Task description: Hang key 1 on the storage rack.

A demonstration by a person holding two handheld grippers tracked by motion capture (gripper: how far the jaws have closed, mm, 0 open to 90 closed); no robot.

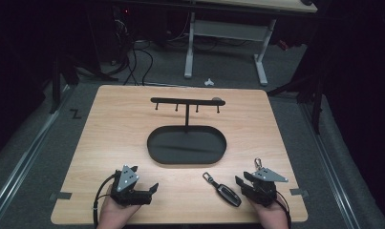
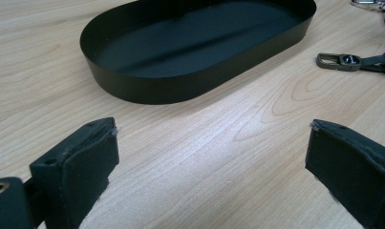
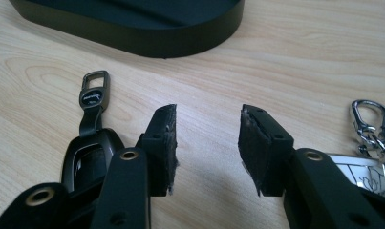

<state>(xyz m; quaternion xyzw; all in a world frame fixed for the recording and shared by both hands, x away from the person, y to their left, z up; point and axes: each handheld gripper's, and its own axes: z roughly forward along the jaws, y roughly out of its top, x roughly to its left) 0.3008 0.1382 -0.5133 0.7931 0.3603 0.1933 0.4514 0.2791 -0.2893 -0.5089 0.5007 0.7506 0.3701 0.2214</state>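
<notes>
The desk (image 1: 109,124) has bare wood on both sides of the tray (image 1: 154,151), and more between the tray and its near edge. The oval tray sits mid-desk, with nothing in it but a post bearing a hook rail (image 1: 186,100). The left gripper (image 1: 143,182) rests low by the near edge, its fingers (image 2: 92,152) spread wide over bare wood. The right gripper (image 1: 242,182) lies near the right corner, fingers (image 3: 164,138) partly open, gripping nothing. The key fob (image 1: 227,193) lies flat just left of them; a silver clip (image 3: 369,119) lies to their right.
</notes>
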